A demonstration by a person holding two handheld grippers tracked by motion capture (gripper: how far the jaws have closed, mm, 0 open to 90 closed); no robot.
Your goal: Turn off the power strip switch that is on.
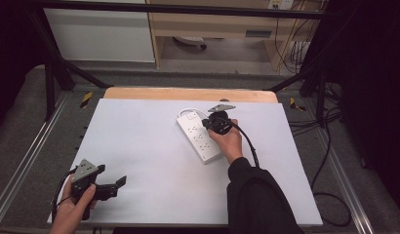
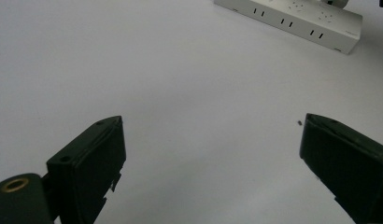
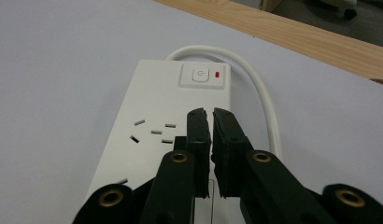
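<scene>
So the right gripper [image 1: 213, 123] is parked over the white power strip [image 1: 200, 136], which lies at an angle on the white table top [image 1: 139, 156], a bit right of the middle and toward the far side. In the right gripper view the 2 black jaws are almost pressed together, just a thin slit between them and nothing caught in it, hanging right above the strip's upper face. Can't tell if the tips actually touch the plastic. Just beyond the tips sits the power button [image 3: 199, 74] with a little red light [image 3: 218, 73] beside it, and 1 group of socket slots [image 3: 152, 131] shows just left of the jaws. The strip's white cord [image 3: 255, 79] loops out from the button end and runs down along the right side of the strip. Past the white surface you can see the wooden edge [image 1: 188, 93] of the table. The left gripper [image 1: 112, 187] is well apart from all this, held low at the near left corner of the table with its jaws spread wide and nothing in between, just bare white surface. From the left gripper view the strip [image 2: 292, 18] sits far off at the top of the shot, more rows of slots facing up.
</scene>
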